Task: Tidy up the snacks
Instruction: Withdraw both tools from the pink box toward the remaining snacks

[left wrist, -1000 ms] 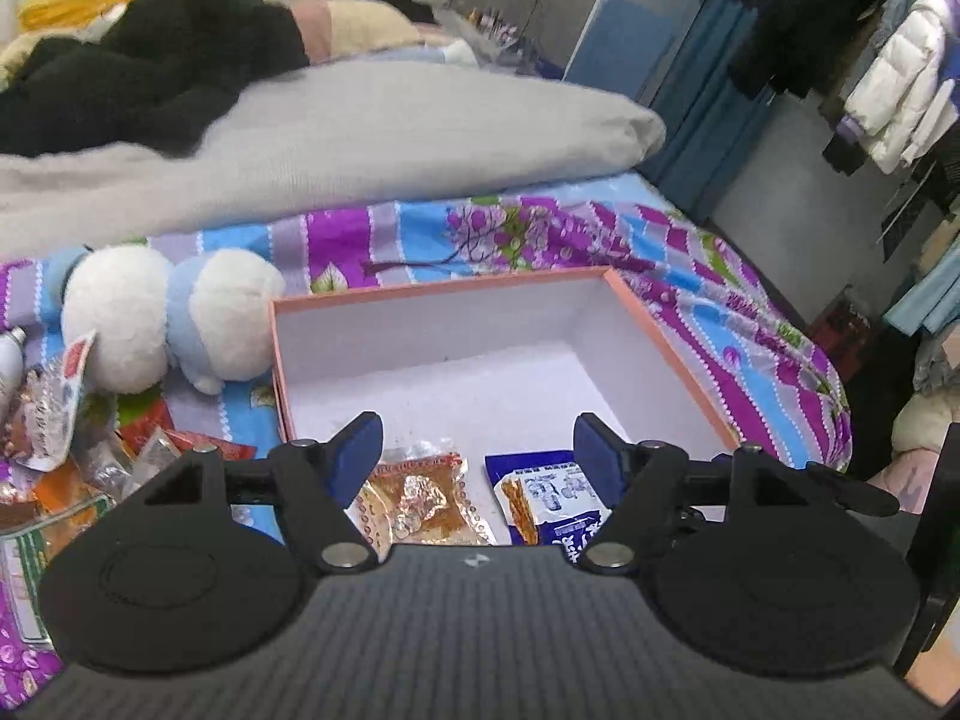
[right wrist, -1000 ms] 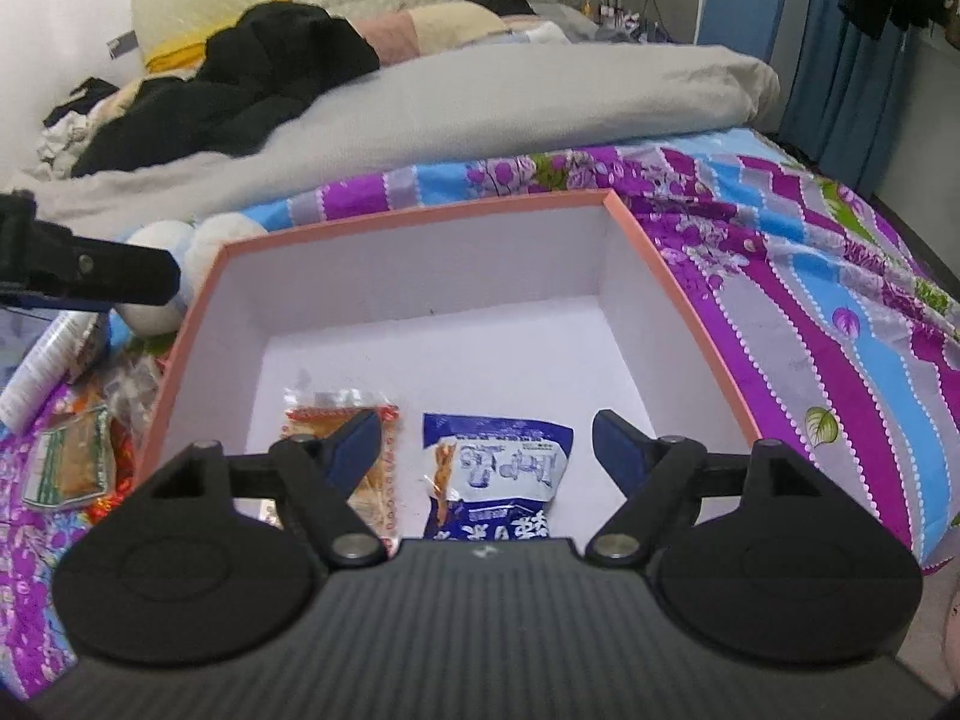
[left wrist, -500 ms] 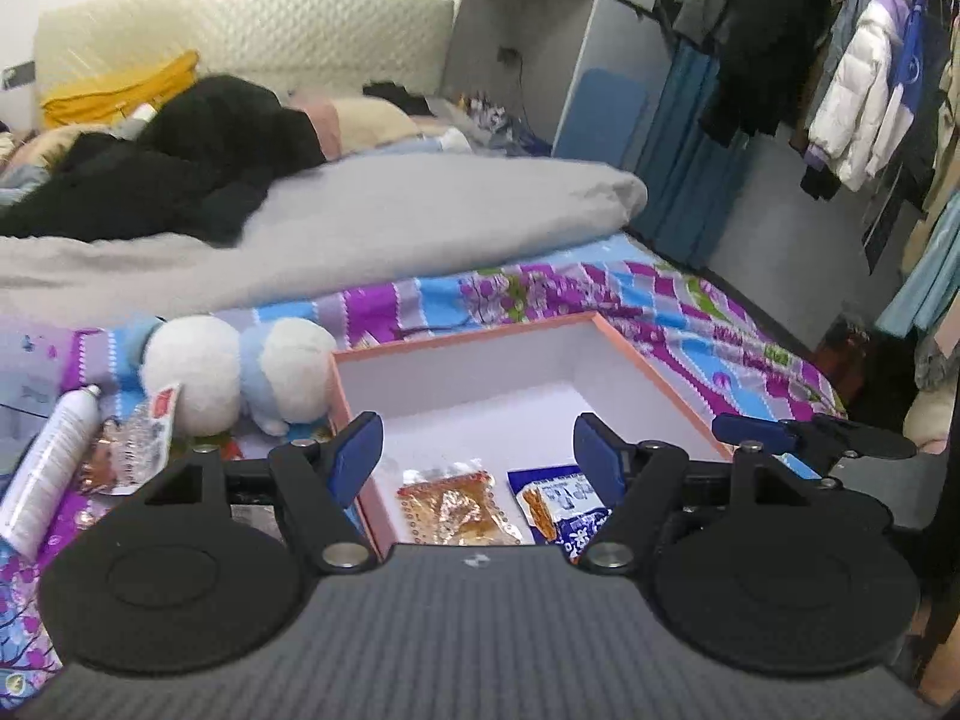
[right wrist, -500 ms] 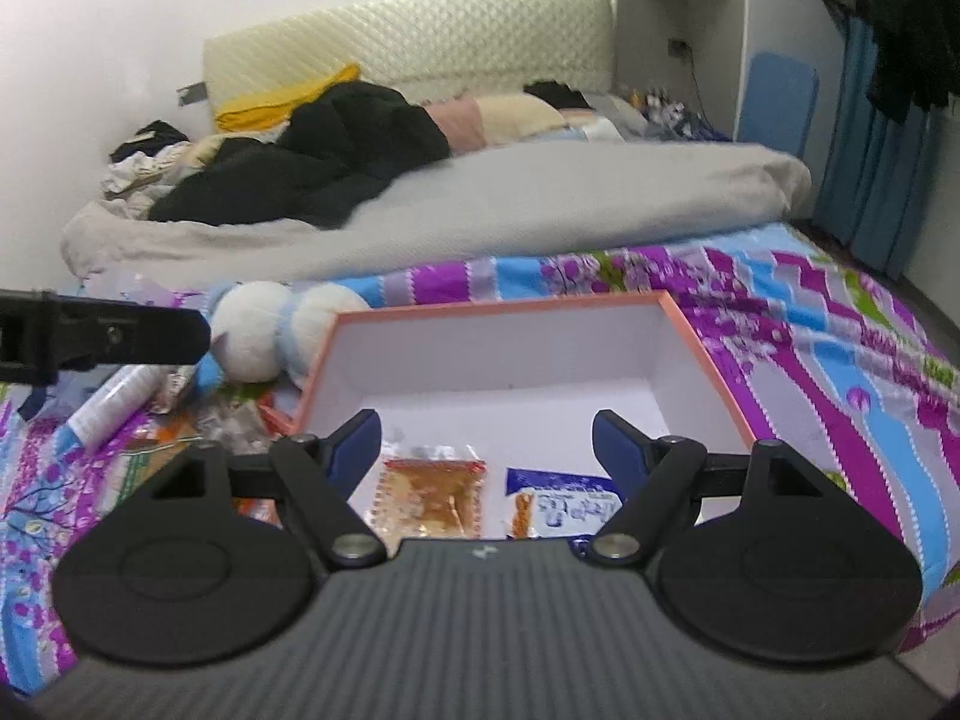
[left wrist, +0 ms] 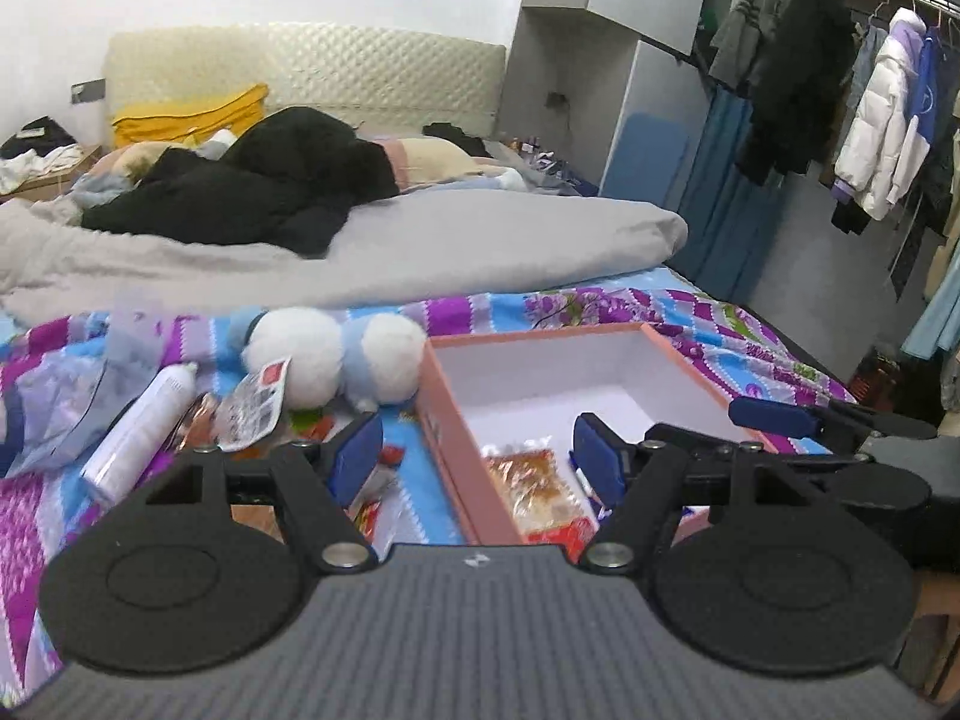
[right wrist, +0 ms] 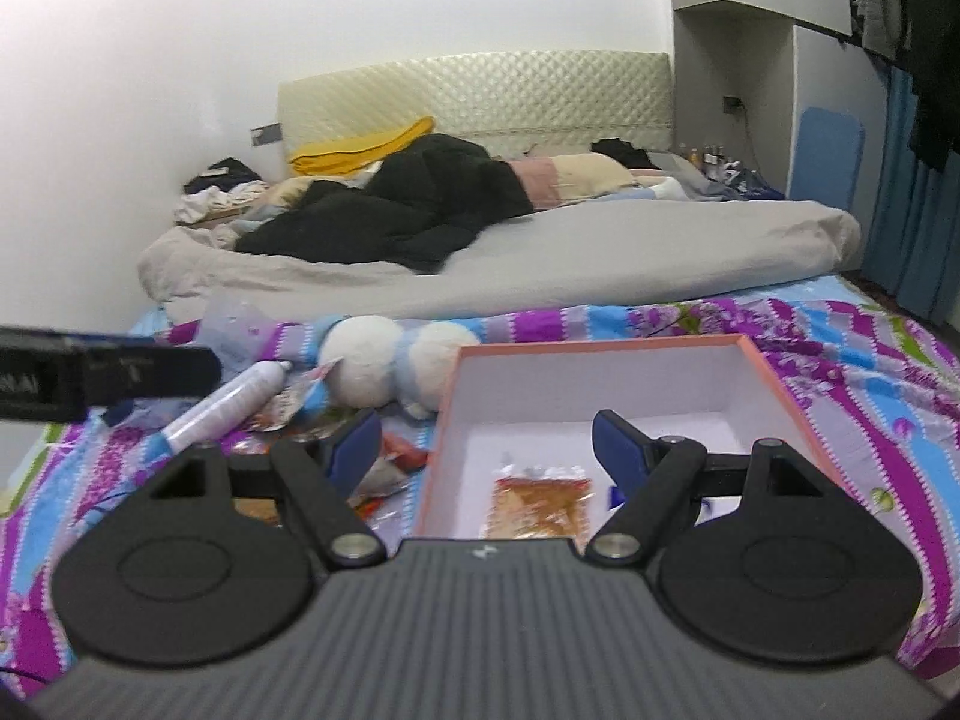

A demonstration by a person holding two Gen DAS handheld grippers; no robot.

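A pink-rimmed white box (left wrist: pixel 447 426) lies on the bedspread; it also shows in the right wrist view (right wrist: pixel 780 384). Inside lies an orange snack packet (left wrist: pixel 531 486) (right wrist: pixel 540 504), with a blue-and-white packet mostly hidden behind the fingers. Loose snack packets (left wrist: pixel 255 399) (right wrist: pixel 384 474) lie left of the box. My left gripper (left wrist: pixel 477 450) is open and empty, above the box's left wall. My right gripper (right wrist: pixel 486 441) is open and empty, above the same wall. The right gripper's finger (left wrist: pixel 774 414) shows at the right of the left wrist view.
A white plush toy (left wrist: pixel 336 360) sits behind the box's left corner. A white spray can (left wrist: pixel 141 420) and a clear plastic bag (left wrist: pixel 54 396) lie at the left. A grey duvet (left wrist: pixel 420 246) and black clothes cover the bed behind. Hanging clothes (left wrist: pixel 876 120) stand to the right.
Both grippers have pulled back and risen from the box and shifted left. The box and its two packets now sit lower and smaller. Both stay open.
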